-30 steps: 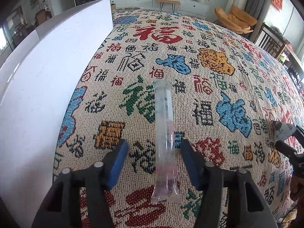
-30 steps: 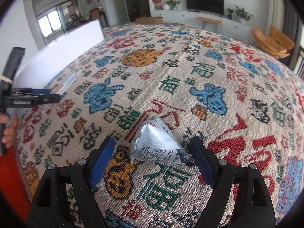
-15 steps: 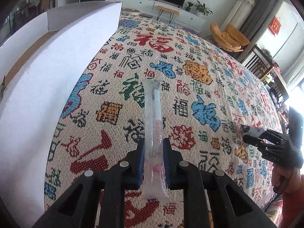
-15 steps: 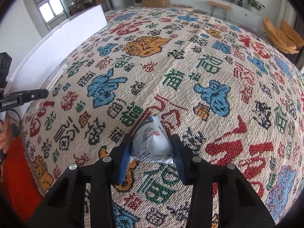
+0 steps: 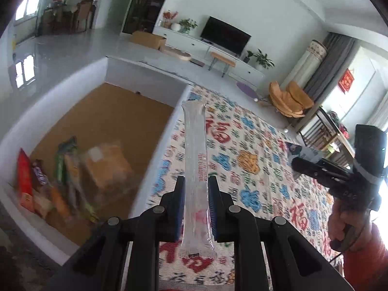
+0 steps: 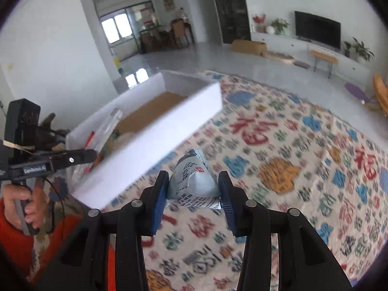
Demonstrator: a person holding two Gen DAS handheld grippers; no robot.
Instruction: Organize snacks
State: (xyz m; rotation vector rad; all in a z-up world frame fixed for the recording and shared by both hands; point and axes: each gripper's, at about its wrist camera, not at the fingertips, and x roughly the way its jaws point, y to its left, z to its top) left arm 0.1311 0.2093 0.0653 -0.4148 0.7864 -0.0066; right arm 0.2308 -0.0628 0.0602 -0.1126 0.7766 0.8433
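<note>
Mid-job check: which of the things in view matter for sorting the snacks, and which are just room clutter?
Part of the job:
- clear stick pack, clamped in the left gripper
- grey-white pouch, clamped in the right gripper
- white box, with snacks already inside

Just lying about:
- patterned tablecloth
- television
- cardboard carton on the floor
- orange chair

You face white walls, a glossy grey floor [image 5: 72, 48], a black television [image 5: 225, 37] and bright windows [image 6: 117, 28].
</note>
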